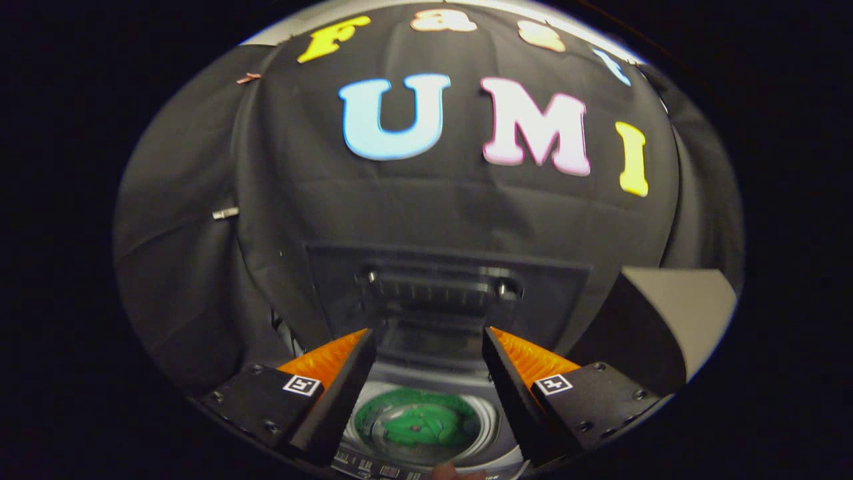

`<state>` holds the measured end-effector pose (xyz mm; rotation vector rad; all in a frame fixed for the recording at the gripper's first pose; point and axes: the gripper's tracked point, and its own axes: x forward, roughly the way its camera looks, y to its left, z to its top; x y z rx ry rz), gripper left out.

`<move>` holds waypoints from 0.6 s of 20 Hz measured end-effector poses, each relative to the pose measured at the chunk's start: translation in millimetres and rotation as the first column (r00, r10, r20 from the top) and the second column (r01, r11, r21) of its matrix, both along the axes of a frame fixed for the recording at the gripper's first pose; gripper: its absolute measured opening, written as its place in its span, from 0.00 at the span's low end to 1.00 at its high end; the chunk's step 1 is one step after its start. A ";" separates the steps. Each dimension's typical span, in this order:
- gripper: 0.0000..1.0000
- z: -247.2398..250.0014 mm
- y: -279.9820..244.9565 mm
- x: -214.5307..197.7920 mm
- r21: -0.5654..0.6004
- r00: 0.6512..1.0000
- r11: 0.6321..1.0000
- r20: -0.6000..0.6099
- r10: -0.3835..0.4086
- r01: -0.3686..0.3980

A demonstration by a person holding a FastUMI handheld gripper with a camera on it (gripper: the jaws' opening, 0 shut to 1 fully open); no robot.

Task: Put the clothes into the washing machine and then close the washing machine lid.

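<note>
The tongs point(426, 347) are spread wide and hold nothing, and are positioned above the washing machine point(426, 373) at the lower centre of the frame. The green clothes point(426, 425) are seen lying inside the drum, low between the two fingers, so the loading step is judged complete and the closing step is in hand. The raised lid point(446, 290), standing upright just beyond the fingertips against the booth wall, is to be engaged along its top edge and swung forward and down over the drum.
</note>
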<state>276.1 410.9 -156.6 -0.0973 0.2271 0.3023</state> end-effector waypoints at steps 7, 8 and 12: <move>0.99 84.6 18.6 24.8 0.123 0.979 0.992 0.201 0.003 -0.028; 0.99 85.5 21.0 32.4 0.141 0.983 0.990 0.183 0.000 -0.026; 0.99 86.7 24.3 74.4 0.150 0.990 0.989 0.139 -0.040 0.019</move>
